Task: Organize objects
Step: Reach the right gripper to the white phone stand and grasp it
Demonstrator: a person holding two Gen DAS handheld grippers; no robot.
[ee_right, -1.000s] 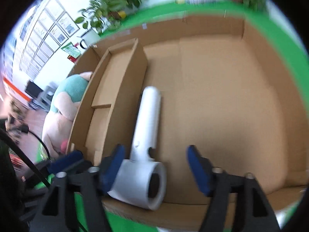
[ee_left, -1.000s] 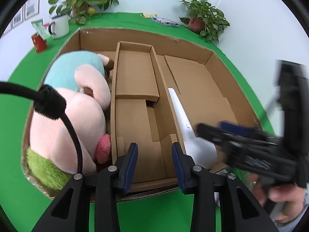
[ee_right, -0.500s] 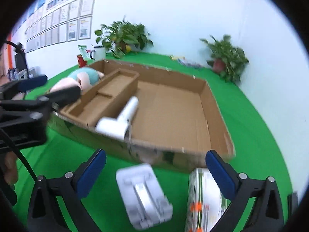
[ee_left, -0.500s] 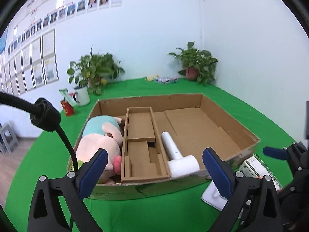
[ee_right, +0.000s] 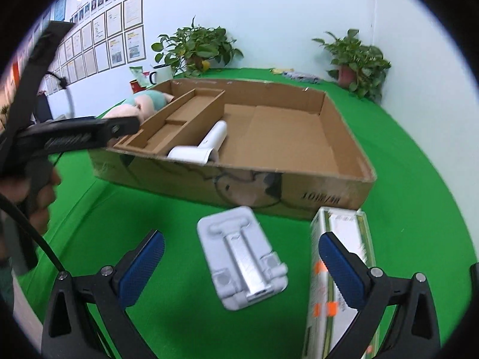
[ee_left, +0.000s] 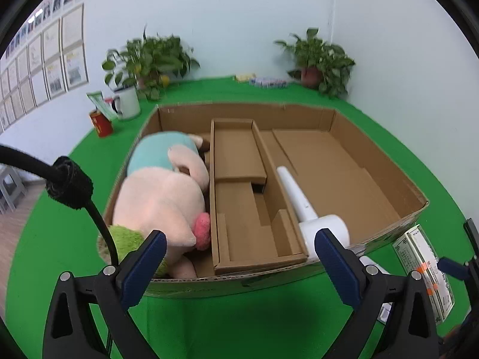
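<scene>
While both grippers, left (ee_left: 239, 257) and right (ee_right: 239, 264), gape empty, the white hair dryer (ee_left: 302, 206) lies inside the shallow brown cardboard box (ee_left: 386, 170).

A: Backdrop? White walls (ee_left: 239, 15), framed sheets (ee_right: 119, 42) in rows on the left.
B: Green cloth (ee_right: 419, 179) covered the surface. Two potted plants (ee_left: 320, 59) stood at the back.
</scene>
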